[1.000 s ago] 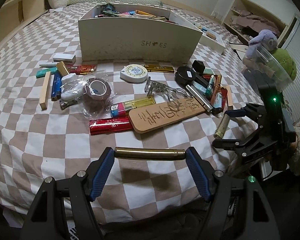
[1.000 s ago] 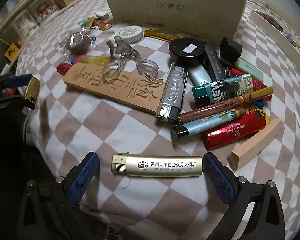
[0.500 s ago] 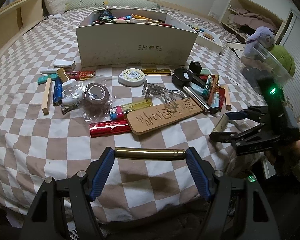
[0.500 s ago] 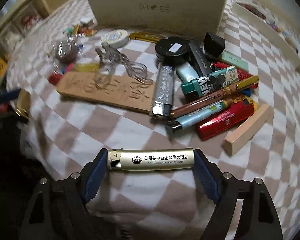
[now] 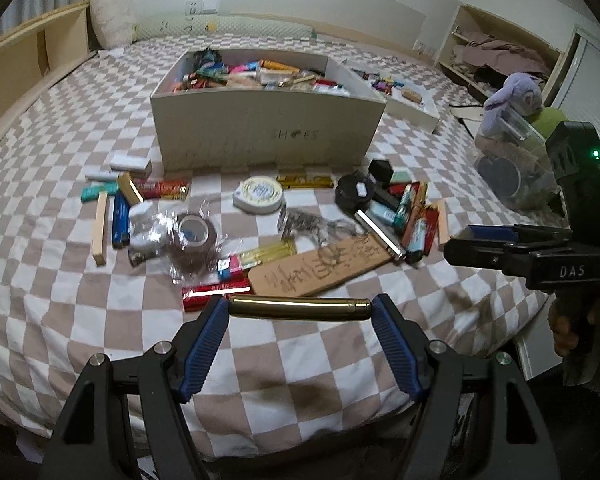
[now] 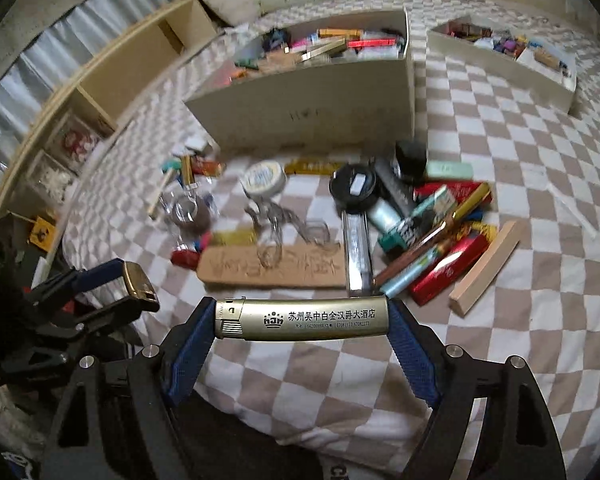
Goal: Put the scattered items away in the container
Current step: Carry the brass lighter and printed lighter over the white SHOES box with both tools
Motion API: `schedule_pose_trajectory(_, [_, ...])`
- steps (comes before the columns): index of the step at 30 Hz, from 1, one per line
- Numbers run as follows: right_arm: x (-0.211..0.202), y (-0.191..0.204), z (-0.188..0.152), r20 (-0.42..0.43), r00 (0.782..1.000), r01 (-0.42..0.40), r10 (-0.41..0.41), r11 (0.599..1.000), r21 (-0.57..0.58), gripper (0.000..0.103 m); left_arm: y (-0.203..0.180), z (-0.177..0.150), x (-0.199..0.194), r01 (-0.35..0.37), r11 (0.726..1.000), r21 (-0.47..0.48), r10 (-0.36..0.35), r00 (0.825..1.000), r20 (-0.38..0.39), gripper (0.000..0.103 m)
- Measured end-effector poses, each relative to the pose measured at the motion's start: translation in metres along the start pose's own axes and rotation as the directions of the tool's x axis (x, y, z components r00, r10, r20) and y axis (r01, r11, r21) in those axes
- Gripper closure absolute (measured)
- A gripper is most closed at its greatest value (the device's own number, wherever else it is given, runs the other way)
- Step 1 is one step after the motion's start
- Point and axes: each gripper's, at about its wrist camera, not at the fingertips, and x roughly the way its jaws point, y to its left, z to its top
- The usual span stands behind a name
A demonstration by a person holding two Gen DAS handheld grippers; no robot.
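Observation:
My left gripper point(image 5: 300, 310) is shut on a gold lighter point(image 5: 299, 304), held crosswise above the checkered bed near its front edge. My right gripper point(image 6: 302, 320) is shut on a gold printed lighter point(image 6: 302, 318), lifted off the bed. The white box point(image 5: 266, 136) marked SHOES stands behind the clutter, full of small items; it also shows in the right wrist view point(image 6: 312, 116). Scattered lighters, pens and wood sticks lie in front of it, with a carved wooden plaque point(image 5: 320, 270) nearest. The left gripper shows in the right wrist view point(image 6: 112, 292), the right gripper in the left wrist view point(image 5: 500, 246).
A wrapped tape roll point(image 5: 192, 236), a round white tin point(image 5: 260, 196) and a black round case point(image 5: 354, 192) lie among the clutter. A second tray point(image 5: 404, 100) sits behind right. A clear bin with plush toys point(image 5: 516, 160) stands right. Shelving point(image 6: 80, 100) runs along the left.
My right gripper closed on the gold printed lighter and lifted it off the bed. Both grippers have risen and now look more into the box. The left keeps its lighter.

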Motion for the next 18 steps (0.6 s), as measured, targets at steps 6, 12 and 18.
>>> schedule_pose_trajectory(6, [-0.023, 0.009, 0.007, 0.048, 0.999, 0.004, -0.002, 0.999, -0.038, 0.019, -0.005, 0.012, -0.007, -0.003, 1.0, -0.006, 0.003, 1.0, 0.007, 0.029])
schedule_pose_trajectory(12, [-0.048, 0.009, 0.009, 0.106, 0.994, 0.021, -0.016, 0.999, -0.045, 0.019, -0.005, 0.028, -0.019, 0.012, 1.0, -0.001, -0.012, 0.999, 0.034, 0.029])
schedule_pose_trajectory(18, [-0.071, 0.017, 0.025, 0.183, 0.983, 0.024, -0.014, 0.998, -0.054, 0.019, 0.0, 0.052, -0.039, 0.014, 1.0, 0.003, -0.014, 0.997, 0.079, 0.029])
